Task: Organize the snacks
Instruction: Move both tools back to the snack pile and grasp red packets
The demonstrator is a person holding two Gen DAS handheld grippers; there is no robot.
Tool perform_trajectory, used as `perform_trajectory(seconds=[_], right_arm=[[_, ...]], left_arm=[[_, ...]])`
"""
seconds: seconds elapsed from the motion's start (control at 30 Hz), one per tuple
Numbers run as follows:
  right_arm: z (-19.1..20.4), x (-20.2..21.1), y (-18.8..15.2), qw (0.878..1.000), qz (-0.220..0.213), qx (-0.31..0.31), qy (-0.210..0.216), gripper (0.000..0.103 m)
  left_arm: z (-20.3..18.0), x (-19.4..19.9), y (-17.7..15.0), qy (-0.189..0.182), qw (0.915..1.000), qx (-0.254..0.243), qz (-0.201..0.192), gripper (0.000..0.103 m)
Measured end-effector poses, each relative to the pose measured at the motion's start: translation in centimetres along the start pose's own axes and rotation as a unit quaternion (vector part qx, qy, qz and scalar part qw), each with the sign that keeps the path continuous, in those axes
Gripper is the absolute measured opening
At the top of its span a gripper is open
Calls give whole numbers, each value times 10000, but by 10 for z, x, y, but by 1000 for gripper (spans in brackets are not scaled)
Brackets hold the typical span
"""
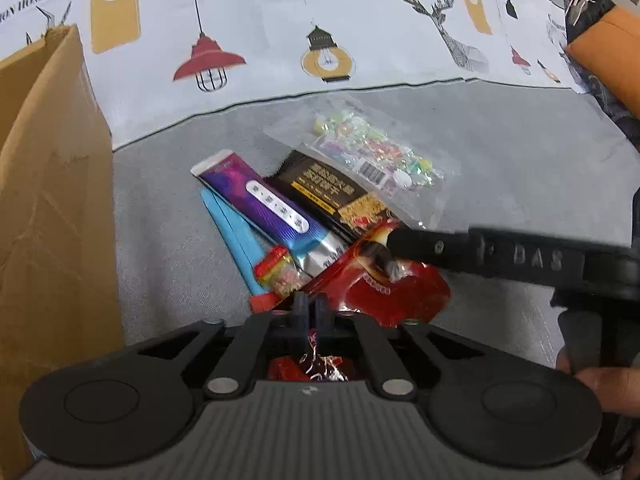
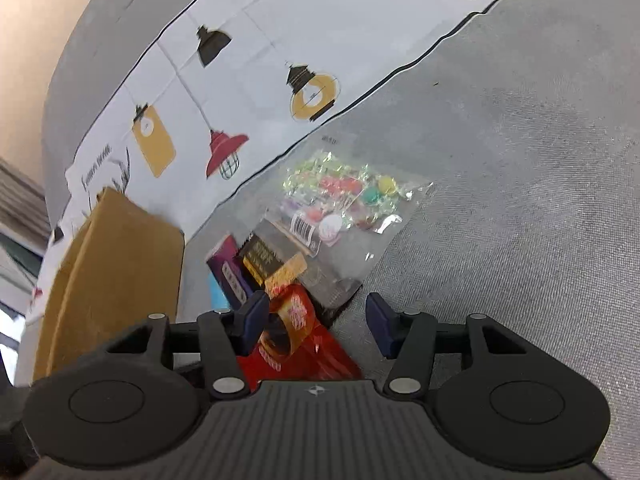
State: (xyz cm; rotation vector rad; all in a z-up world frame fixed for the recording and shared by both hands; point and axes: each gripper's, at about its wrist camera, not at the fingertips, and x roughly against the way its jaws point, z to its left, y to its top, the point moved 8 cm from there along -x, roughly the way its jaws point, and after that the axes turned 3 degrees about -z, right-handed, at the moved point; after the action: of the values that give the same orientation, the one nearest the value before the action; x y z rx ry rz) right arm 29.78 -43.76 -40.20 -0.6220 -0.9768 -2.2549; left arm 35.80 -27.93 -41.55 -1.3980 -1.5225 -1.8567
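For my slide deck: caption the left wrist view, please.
Left tool shut on a red snack packet in the snack pile beside a cardboard box.

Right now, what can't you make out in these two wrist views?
- Cardboard box: inside hidden by its own wall in both views; cut off at the left edge in the left wrist view.
- Red packet: near end hidden under the left tongs, which are pinched on it.
- Blue packet: mostly covered by the purple packet.
- Right tongs: red packet below is blurred; contact unclear.
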Motion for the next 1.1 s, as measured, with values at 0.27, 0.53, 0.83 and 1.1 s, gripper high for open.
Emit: perform_trajectory(seconds=[0.27,0.53,0.83,1.1], right_arm=[[-3,-3,-11,9987,416,141,263,11],[-1,19,-10,9983,155,556,76,0],[-40,76,-7,9982,-185,479,-316,0],[-39,61,-14,9975,-28,540,-450,54]], left_arm=[[4,-6,-17,-80,9997,159,155,75],[8,19,-26,120,9997,206,19,83],[2,26,-61,348,9990,146,236,69],[-10,29,-68,18,9995,240,205,11]])
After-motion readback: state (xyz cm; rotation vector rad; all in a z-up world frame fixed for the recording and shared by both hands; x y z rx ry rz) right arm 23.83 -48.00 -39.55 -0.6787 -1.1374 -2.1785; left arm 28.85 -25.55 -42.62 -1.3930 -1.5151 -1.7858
